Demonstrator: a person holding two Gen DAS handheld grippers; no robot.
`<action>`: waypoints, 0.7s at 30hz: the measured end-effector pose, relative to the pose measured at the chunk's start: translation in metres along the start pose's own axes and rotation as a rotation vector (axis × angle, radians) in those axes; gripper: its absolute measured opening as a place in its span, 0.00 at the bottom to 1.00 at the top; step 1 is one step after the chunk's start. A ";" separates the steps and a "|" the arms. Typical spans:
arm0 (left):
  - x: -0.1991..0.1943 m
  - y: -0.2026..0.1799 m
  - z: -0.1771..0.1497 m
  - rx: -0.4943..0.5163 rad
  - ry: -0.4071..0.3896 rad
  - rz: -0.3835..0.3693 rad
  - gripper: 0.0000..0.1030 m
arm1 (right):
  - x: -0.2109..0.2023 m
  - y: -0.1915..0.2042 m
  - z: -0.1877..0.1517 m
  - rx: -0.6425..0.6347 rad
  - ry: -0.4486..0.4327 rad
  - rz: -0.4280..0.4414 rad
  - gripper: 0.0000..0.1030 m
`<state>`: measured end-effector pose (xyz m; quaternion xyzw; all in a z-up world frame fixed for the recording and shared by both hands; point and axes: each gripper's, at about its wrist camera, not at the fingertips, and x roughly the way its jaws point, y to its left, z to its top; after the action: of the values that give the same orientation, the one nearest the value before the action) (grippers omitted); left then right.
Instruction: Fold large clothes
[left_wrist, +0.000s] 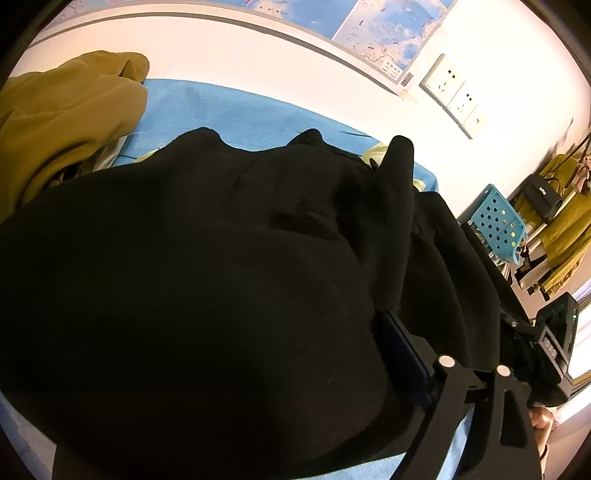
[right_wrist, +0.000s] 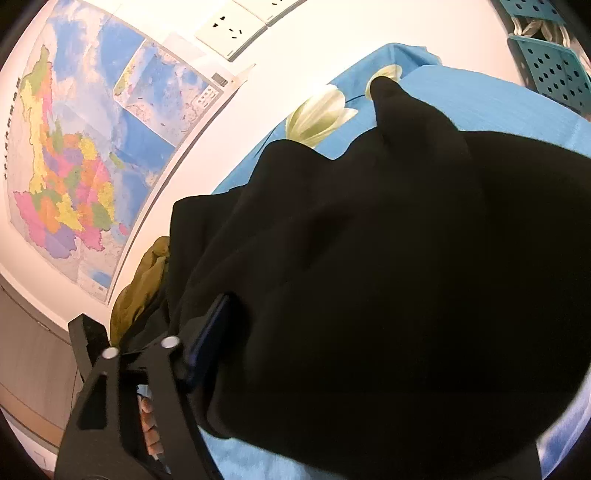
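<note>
Blue bedsheet (left_wrist: 236, 110) printed with pale flowers is lying below a wall map (right_wrist: 74, 155) whose lettering is too small to read. On it, a black garment (left_wrist: 184, 277) is covering both grippers' jaws; I cannot tell their state.

There was 1 black garment (left_wrist: 207, 280) spread on 1 blue sheet (left_wrist: 236, 110), with 1 olive garment (left_wrist: 66, 118) bunched at its far side. The wall held 1 map (right_wrist: 74, 155) and 3 sockets (left_wrist: 456, 94). 1 perforated blue basket (left_wrist: 496, 223) stood beside the bed, and 2 white tulips (right_wrist: 321, 114) were printed on the sheet.
</note>
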<state>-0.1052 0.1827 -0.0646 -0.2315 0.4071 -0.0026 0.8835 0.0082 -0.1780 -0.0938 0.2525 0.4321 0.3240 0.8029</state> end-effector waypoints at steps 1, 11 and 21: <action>0.000 0.000 0.000 -0.004 0.000 -0.003 0.90 | 0.002 0.001 0.000 -0.001 -0.001 -0.004 0.57; -0.001 0.013 0.009 -0.102 0.015 -0.017 0.70 | 0.008 0.004 0.008 -0.005 0.028 0.051 0.52; 0.006 -0.001 0.012 -0.054 0.019 0.050 0.70 | 0.018 0.010 0.009 -0.035 0.025 0.042 0.40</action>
<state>-0.0920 0.1854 -0.0614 -0.2452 0.4212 0.0284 0.8728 0.0201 -0.1590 -0.0923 0.2435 0.4308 0.3514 0.7947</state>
